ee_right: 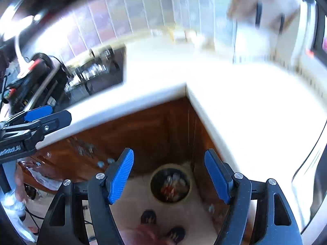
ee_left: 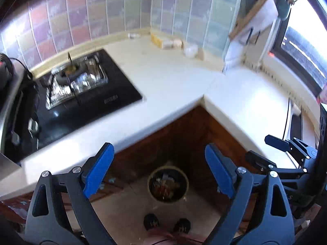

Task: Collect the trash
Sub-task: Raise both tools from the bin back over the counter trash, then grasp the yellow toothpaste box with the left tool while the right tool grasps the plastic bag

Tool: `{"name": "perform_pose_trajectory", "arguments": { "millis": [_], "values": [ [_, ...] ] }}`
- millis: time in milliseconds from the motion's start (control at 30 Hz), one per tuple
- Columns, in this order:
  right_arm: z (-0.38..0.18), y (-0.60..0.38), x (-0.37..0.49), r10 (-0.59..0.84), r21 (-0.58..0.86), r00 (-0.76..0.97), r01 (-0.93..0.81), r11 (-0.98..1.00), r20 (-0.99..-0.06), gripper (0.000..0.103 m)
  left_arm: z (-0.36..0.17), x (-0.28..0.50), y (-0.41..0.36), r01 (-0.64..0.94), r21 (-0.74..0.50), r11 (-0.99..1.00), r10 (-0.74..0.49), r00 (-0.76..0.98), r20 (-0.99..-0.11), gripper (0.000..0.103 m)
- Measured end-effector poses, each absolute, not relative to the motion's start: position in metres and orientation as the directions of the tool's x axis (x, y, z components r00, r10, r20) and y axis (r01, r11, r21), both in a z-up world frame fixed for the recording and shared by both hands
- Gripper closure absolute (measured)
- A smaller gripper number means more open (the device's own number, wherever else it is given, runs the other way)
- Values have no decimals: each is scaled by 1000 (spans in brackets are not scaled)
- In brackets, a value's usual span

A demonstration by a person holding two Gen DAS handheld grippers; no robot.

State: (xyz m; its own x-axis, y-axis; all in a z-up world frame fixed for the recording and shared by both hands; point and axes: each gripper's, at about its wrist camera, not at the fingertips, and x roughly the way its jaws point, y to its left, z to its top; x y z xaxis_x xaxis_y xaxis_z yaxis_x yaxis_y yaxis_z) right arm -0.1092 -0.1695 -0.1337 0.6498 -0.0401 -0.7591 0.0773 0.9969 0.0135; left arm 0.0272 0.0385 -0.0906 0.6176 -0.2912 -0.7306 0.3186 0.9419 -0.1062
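Both pairs of tongs, the left gripper (ee_left: 159, 169) and right gripper (ee_right: 169, 175), gape apart and empty above an L-shaped white countertop (ee_left: 173, 81); the round trash bin (ee_left: 168, 183) sits on the floor in the wooden cabinet corner, stove (ee_left: 85, 89) at left

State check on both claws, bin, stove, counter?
left claw: open, nothing in it
right claw: open, nothing in it
trash bin: upright on floor, no lid, holds trash
stove: foil-lined, no flame seen
counter: a few small items at the back wall
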Motion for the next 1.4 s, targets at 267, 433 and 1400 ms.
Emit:
{"name": "perform_pose_trajectory", "arguments": {
  "millis": [267, 433, 1400],
  "values": [
    [-26, -155, -94, -30, -65, 786, -13, 998, -618, 18, 7, 52, 35, 307, -67, 949, -276, 714, -644, 14],
    [26, -140, -59, -54, -146, 823, -35, 989, -565, 18, 58, 87, 25, 335, -30, 942, -284, 743, -606, 14],
    [-81, -297, 335, -260, 69, 594, 473, 879, -762, 36, -77, 546, -79, 577, -158, 801, -445, 397, -803, 17]
  ]
}}
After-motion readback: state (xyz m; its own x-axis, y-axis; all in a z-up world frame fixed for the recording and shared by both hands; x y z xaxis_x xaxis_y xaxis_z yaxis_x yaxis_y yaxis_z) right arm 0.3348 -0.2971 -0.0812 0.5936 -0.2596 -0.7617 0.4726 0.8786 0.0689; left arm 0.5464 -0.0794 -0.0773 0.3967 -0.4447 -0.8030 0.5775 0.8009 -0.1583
